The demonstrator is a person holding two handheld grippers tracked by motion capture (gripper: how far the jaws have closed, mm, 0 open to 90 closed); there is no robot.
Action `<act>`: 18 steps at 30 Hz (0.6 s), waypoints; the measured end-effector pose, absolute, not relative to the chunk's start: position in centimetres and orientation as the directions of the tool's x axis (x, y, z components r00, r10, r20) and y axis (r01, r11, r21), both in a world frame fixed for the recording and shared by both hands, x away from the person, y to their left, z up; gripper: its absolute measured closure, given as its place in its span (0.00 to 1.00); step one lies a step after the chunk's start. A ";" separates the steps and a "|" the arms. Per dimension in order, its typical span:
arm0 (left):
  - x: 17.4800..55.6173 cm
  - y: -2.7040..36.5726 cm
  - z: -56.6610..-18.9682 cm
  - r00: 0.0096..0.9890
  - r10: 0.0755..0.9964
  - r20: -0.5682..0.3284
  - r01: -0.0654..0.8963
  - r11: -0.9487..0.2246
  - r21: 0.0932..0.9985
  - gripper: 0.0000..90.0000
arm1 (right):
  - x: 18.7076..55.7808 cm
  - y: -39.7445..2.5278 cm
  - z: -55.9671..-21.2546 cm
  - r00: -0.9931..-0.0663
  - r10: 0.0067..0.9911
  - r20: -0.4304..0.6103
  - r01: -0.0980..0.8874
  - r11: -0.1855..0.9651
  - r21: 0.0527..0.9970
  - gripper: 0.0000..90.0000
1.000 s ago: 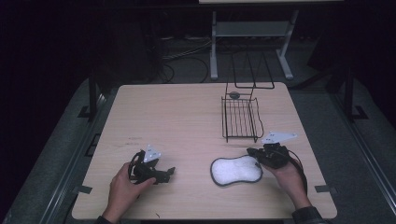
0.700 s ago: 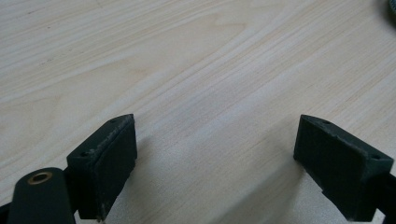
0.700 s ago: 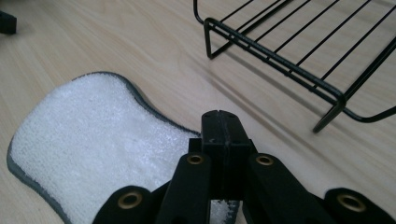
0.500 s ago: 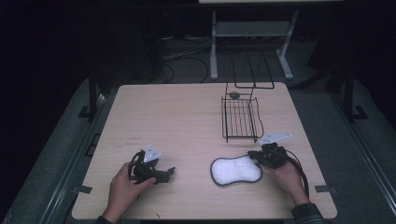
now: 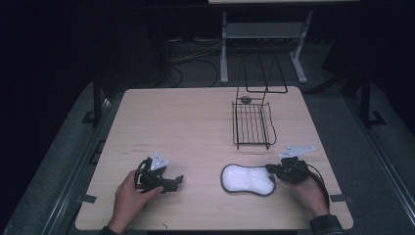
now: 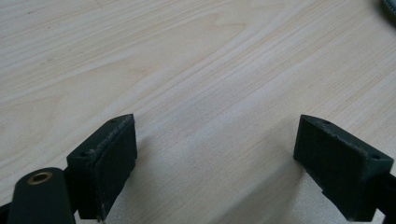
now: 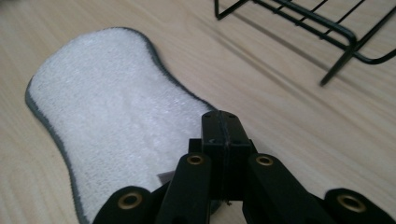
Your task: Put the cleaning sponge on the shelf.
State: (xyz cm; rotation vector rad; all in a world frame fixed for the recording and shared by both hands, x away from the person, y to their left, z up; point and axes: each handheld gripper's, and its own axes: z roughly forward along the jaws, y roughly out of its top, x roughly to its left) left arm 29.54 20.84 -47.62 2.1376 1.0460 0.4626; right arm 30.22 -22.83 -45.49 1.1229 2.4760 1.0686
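the left hand-held gripper (image 5: 169,182) lies low on the worktop (image 5: 195,127) near its front left part, gripped by the person's left hand (image 5: 128,198). in the left gripper view its two black jaws stand wide apart, released, with bare pale wood between them.

the right hand-held gripper (image 5: 272,171) sits at the front right of the worktop, held by the person's right hand (image 5: 308,193), with a grey three-cornered plate on top. in the right gripper view its jaws are pressed together, clenched at the near edge of a white scrubbing pad with a grey border (image 7: 107,121); whether they pinch the pad's edge i cannot tell for sure, though the tips meet right on its rim.

the pad (image 5: 247,179) lies flat on the worktop, between the two grippers and closer to the right one. just behind it stands a black wire rack (image 5: 252,125), empty-looking, apart from the pad. a small dark round object (image 5: 245,99) rests near the rack's far end.
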 end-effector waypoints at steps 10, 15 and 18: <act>29.5 20.8 -47.6 0.609 0.793 0.011 0.542 -0.427 0.724 0.14 | 29.3 -22.9 -45.5 -0.690 0.719 0.085 0.563 0.459 0.688 1.00; 29.5 20.8 -47.6 0.610 0.793 0.011 0.542 -0.427 0.724 0.14 | 28.3 -23.7 -45.6 -0.674 0.732 0.096 0.578 0.443 0.685 1.00; 29.5 20.8 -47.6 0.610 0.793 0.011 0.542 -0.427 0.724 0.14 | 27.4 -24.4 -45.6 -0.667 0.739 0.095 0.583 0.439 0.684 1.00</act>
